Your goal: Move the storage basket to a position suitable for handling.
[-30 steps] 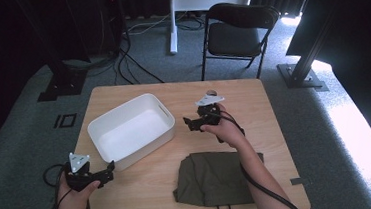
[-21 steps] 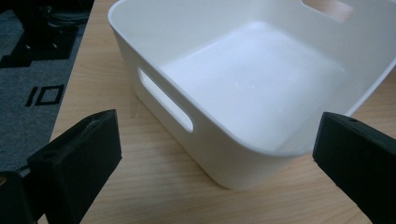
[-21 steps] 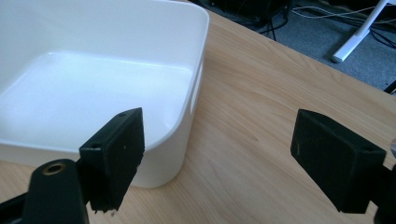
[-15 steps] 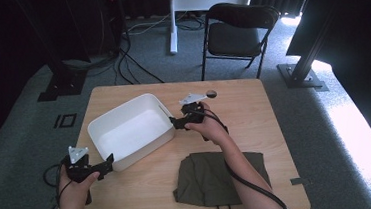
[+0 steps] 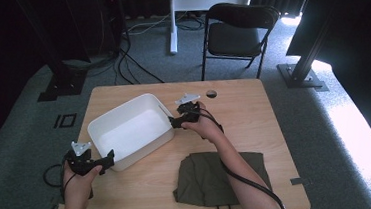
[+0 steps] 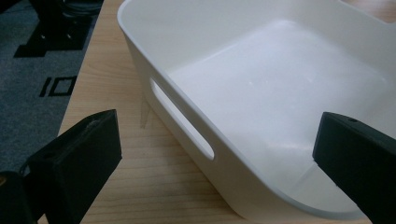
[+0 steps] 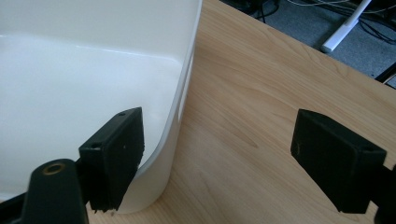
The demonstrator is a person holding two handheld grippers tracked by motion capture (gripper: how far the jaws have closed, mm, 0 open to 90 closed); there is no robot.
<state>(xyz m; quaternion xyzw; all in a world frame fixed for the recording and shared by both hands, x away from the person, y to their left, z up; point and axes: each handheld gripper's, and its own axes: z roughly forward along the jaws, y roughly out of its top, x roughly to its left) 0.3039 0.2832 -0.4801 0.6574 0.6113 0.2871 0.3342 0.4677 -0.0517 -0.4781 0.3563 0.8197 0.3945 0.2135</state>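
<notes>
A white plastic bin [image 5: 125, 129] stands empty on the left half of the wooden table [image 5: 255, 119]. My left gripper [image 5: 107, 161] is at the bin's near left corner. In the left gripper view it [image 6: 219, 163] is open wide, with the bin wall and its handle slot [image 6: 182, 119] between the jaws. My right gripper [image 5: 174, 121] is at the bin's right end, also open. In the right gripper view it [image 7: 224, 154] straddles the bin wall [image 7: 180, 93], one jaw inside and one over the table. An olive cloth [image 5: 204, 178] lies folded near the front edge.
A round hole [image 5: 211, 93] is in the tabletop behind the right gripper. A black folding chair [image 5: 238, 32] stands beyond the table's far edge. Cables [image 5: 130, 68] run over the grey carpet at the back left.
My right gripper has moved left from the table's middle to the bin's right end. My left gripper has come forward and right, up to the bin's near left corner.
</notes>
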